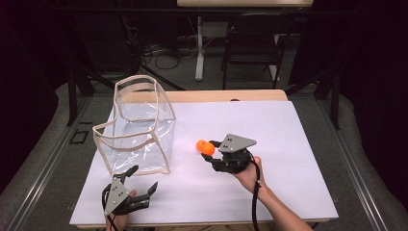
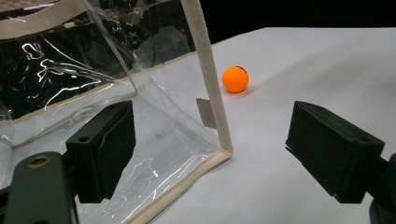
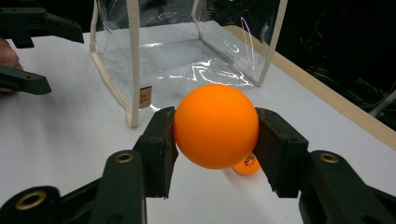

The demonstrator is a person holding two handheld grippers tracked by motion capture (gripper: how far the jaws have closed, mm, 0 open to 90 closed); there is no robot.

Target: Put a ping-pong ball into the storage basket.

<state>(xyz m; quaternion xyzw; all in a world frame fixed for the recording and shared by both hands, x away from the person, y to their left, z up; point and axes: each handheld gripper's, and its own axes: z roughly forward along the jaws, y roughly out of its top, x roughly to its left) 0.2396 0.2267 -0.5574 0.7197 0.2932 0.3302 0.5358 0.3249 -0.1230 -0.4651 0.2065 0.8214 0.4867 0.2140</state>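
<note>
Right gripper (image 3: 215, 140) clamps an orange ball (image 3: 215, 125), seemingly just off the table, while left gripper (image 2: 210, 154) gapes empty.

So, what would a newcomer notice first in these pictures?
The bright orange ball, clamped between the right hand-held gripper jaws near the middle of the white table. Next, the clear plastic bag with beige trim, standing open at the left, with the open left hand-held gripper close before it.

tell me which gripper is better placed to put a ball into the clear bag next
Right. The right gripper is already shut on an orange ball, facing the clear bag. The left gripper is open and empty at the bag's near corner.
</note>
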